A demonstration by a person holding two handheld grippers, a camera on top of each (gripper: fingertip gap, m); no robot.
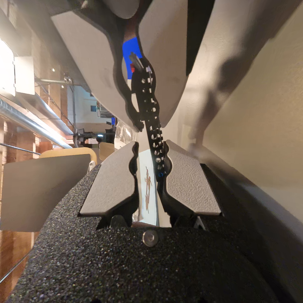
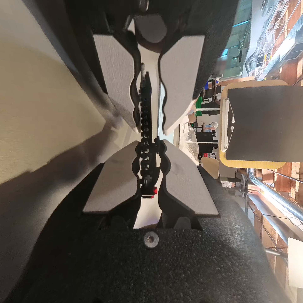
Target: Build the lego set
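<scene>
Two grippers meet tip to tip on one black perforated beam [image 2: 146, 157]. My right gripper [image 2: 148, 148] is clamped on its red-studded end, both pads pressing. My left gripper [image 1: 150, 153] stands apart: the beam lies against one pad, with a clear gap to the other. A cream wall [image 1: 262, 106] crowds one side close. On the other, a black-topped table [image 2: 262, 123] and crumpled clear plastic [image 2: 190, 139] stand well off, leaving open room.
</scene>
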